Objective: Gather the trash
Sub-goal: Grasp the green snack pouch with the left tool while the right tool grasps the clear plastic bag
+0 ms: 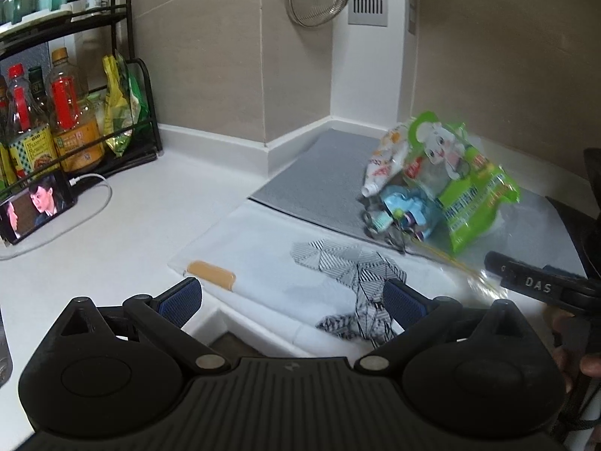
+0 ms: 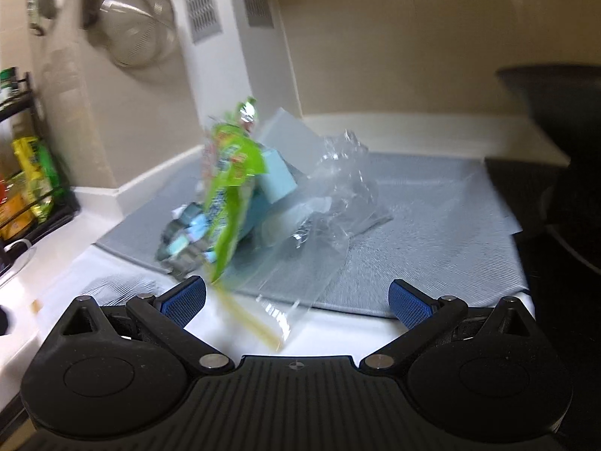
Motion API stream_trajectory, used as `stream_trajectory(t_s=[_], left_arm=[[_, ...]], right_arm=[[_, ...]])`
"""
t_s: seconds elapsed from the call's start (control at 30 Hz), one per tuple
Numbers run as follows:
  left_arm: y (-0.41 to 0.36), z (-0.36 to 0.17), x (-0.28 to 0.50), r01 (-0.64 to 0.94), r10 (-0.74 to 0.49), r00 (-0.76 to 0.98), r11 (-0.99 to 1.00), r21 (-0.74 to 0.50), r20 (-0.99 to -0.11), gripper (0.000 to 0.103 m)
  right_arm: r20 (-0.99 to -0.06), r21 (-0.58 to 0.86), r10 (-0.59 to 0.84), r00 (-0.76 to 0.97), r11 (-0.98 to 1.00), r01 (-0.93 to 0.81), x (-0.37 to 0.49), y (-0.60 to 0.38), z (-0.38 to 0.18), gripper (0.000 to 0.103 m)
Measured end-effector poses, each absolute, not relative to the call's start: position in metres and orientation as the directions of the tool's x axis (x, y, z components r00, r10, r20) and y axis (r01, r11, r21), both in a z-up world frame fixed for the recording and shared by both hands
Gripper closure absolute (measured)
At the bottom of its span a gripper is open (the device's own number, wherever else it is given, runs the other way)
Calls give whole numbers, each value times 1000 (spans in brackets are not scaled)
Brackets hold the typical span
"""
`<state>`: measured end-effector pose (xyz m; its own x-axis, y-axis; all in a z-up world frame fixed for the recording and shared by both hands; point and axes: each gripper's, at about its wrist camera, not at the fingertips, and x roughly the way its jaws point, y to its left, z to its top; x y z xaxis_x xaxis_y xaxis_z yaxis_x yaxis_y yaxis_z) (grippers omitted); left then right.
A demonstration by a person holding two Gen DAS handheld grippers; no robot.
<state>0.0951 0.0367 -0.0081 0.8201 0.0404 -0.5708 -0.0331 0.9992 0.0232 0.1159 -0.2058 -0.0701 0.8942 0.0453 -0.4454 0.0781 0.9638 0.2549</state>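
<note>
White kitchen counter [image 1: 124,233] ran along beige tiled walls, and a grey mat [image 1: 323,176] lay on it in the corner; everything below is placed from that mat. On the mat's near part stood a clear plastic bag [image 2: 319,225] stuffed with trash: a green snack wrapper [image 1: 469,184], a white tube [image 1: 383,167] and blue scraps, all blurred. A white cloth [image 1: 270,263] lay just beside the mat's near edge, and a phone [image 1: 35,206] and a bottle rack [image 1: 75,112] stood well to its left.

The left gripper [image 1: 293,300] hung over the cloth with its jaws spread, grasping nothing. The right gripper [image 2: 296,300] faced the bag, likewise released and empty.

Judging by the blur, the bag was unsteady. It could tip and spill its wrappers onto the mat, since its mouth gaped and nothing gripped it.
</note>
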Motion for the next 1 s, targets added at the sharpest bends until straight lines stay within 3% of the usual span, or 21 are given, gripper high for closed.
stream_trajectory(t_s=[0.1,0.2,0.3,0.37,0.43,0.53,0.73,0.8,0.87,0.9,1.0], left_arm=[[34,6,114,-41,35,827,999,1,-561,0],[20,26,138,-13,8,845,1000,-5,-535,0],[-7,46,169,48,-44,843,999,-6,-535,0],[-29,54,191,98,-91,826,995,-18,-556,0],[-49,57,212,146,-141,796,988,-39,-589,0],[-81,52,240,197,-192,736,978,-66,-649,0],[-126,24,281,182,-140,665,983,-23,-734,0],[-125,21,282,137,-100,687,991,-7,-720,16],[-113,19,286,105,-110,664,993,-54,-739,90],[-104,20,288,87,-127,652,992,-92,-748,99],[-84,32,279,64,-120,705,992,-107,-699,102]], right_arm=[[-484,319,92,870,945,77,140,-214,-78,0],[-454,345,143,879,938,26,141,-212,-79,0],[-456,346,161,876,938,8,141,-209,-80,21],[-483,370,167,859,929,27,144,-214,-84,27],[-469,419,183,864,907,36,143,-222,-86,50],[-460,472,213,862,881,34,145,-231,-90,70],[-449,520,259,855,854,15,147,-236,-95,81],[-449,529,269,852,848,11,147,-239,-96,83],[-439,538,277,855,843,3,147,-239,-93,89],[-430,538,275,860,843,0,146,-240,-93,92],[-390,532,259,884,847,-13,139,-241,-89,96]])
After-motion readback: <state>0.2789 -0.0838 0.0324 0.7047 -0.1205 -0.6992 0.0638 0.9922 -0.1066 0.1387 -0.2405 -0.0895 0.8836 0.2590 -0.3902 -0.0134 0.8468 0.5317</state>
